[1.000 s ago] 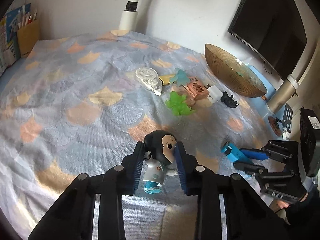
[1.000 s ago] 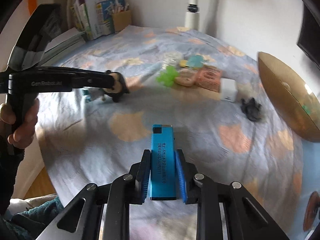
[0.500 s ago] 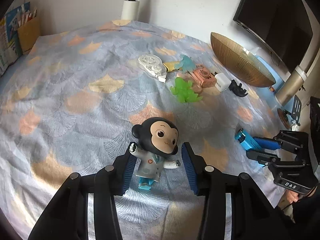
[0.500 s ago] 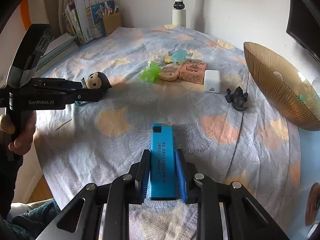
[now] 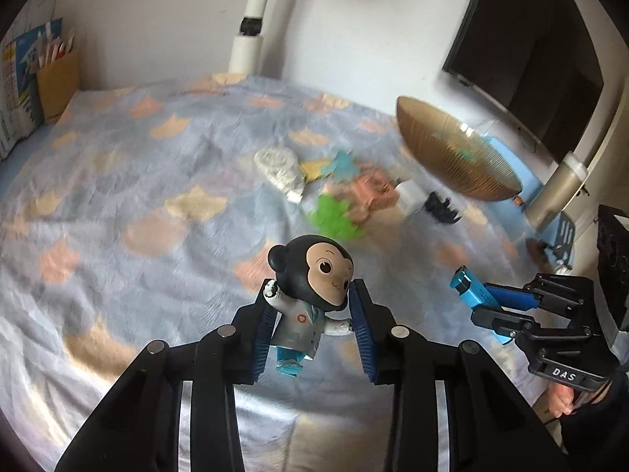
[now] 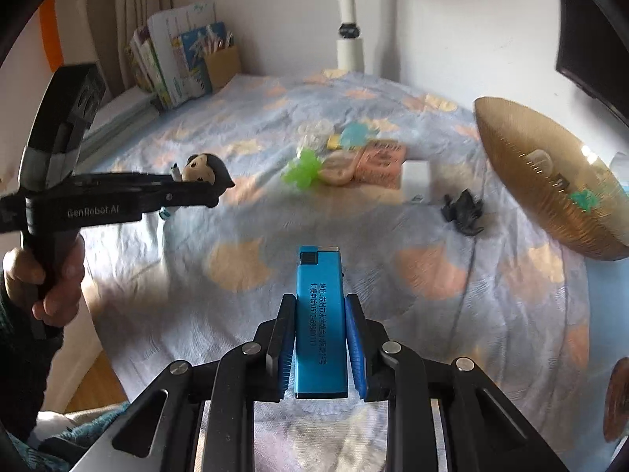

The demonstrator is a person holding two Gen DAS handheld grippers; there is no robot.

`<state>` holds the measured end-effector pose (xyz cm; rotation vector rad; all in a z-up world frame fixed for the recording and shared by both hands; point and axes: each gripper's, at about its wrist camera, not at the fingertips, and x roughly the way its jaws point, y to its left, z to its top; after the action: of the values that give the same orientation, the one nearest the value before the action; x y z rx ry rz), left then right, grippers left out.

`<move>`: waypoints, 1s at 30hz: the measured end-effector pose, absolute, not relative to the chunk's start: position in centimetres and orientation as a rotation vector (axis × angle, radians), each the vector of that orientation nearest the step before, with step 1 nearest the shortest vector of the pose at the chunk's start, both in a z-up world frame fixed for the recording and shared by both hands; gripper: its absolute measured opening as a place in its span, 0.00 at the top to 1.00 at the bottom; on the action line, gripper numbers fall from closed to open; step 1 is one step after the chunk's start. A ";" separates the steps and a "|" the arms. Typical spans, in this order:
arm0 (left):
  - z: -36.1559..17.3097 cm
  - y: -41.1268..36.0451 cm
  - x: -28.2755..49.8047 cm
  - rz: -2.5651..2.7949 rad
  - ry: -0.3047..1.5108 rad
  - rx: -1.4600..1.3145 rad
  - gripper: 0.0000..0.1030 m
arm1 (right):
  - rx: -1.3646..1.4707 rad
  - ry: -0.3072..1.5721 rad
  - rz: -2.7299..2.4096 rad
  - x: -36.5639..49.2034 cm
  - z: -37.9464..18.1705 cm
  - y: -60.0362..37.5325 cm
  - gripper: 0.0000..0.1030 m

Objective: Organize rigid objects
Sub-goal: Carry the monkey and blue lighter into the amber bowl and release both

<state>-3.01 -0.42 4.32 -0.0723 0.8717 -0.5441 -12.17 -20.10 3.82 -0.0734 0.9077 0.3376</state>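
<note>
Two loads held: left gripper [image 5: 312,314] clamps monkey figurine [image 5: 308,295], right gripper [image 6: 319,338] clamps blue lighter [image 6: 320,318]. Carry level toward gold bowl [image 6: 542,181]; contents blurred, probably toys.

left gripper [image 5: 310,306]: black frame, blue ribbed pads, silver screws, "GenRobot.AI" lettering
right gripper [image 6: 318,314]: same build, "DAS" label
sleeve [image 6: 15,338]: dark

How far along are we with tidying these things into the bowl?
Early. The gold bowl already holds a couple of small pieces. In hand: left tongs grip the monkey figure, right tongs grip the blue lighter. Left on the cloth: green toy, pink box, white block, black dinosaur.
</note>
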 end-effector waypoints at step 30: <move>10.1 -25.4 6.3 -0.813 0.856 0.009 0.35 | 0.099 0.894 -0.153 -3.3 11.3 -43.1 0.75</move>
<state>6.29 -25.44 10.13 0.0087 0.8563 -0.8130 -3.34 -43.12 11.28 0.0993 0.8937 -0.1533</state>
